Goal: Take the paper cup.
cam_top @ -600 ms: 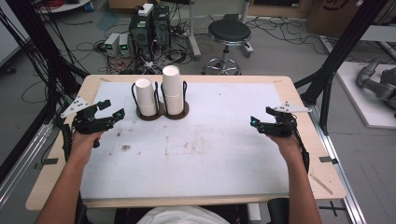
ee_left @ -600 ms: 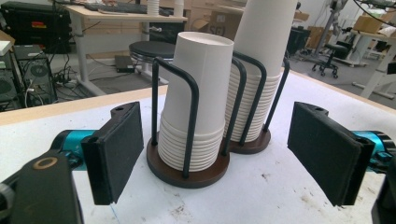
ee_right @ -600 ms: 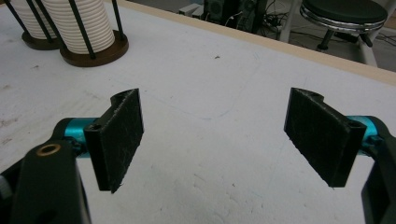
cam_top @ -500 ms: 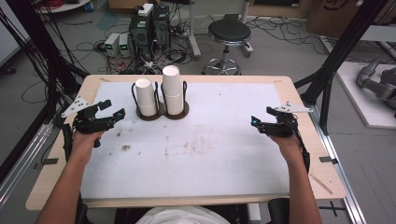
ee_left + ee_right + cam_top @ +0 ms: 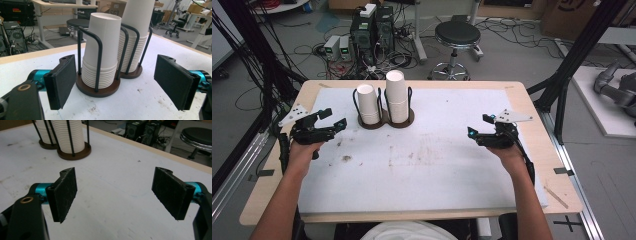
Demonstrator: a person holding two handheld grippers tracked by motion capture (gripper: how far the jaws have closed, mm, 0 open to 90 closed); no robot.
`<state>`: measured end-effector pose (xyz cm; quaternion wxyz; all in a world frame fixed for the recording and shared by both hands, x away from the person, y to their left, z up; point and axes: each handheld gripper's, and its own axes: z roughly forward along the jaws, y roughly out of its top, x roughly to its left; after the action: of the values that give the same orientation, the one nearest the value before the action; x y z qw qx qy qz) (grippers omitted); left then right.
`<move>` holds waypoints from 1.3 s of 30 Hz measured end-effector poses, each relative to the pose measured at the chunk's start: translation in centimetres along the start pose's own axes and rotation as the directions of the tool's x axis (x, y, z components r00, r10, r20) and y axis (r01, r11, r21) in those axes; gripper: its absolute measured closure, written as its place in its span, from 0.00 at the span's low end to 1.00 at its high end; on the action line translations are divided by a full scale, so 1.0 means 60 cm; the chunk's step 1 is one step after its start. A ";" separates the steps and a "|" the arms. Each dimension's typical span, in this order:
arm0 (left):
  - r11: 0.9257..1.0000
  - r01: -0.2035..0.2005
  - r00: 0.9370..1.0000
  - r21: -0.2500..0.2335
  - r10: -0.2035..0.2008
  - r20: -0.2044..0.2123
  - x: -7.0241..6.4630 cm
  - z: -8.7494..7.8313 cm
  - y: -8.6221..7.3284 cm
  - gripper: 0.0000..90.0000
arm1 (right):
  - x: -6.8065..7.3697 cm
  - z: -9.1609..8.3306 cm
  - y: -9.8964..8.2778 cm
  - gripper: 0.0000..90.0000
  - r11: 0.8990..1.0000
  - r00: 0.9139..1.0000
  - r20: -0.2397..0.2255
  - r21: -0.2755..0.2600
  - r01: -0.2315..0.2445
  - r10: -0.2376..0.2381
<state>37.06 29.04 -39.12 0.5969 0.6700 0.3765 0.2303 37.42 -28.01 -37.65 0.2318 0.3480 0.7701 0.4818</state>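
Observation:
Two stacks of white paper cups stand upside down in a brown double holder (image 5: 384, 122) with black wire posts, at the back left of the white mat. The left stack (image 5: 368, 104) is shorter than the right stack (image 5: 397, 95). My left gripper (image 5: 334, 118) hovers just left of the holder, open and empty, pointing at the nearer stack (image 5: 102, 50); in its own view the left gripper (image 5: 118, 82) frames that stack without touching it. My right gripper (image 5: 478, 126) is open and empty over the mat's right side, and the right gripper (image 5: 118, 195) has the holder (image 5: 73, 153) far off.
The white mat (image 5: 427, 165) covers a wooden table (image 5: 552, 165) and bears brown stains near its middle. Behind the table stand a black stool (image 5: 457, 37) and computer cases (image 5: 374, 27) on the floor. Black frame posts (image 5: 572, 65) rise at both back corners.

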 end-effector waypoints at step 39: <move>1.000 0.030 0.999 -0.001 -0.030 -0.034 0.019 -0.014 -0.008 0.21 | 0.165 0.206 0.127 1.00 0.986 0.962 -0.224 -0.103 0.135 -0.155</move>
<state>37.00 30.46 -39.60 0.5938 0.6603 0.3966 0.2329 41.92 -11.05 -36.29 0.1901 0.2218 0.7935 0.5338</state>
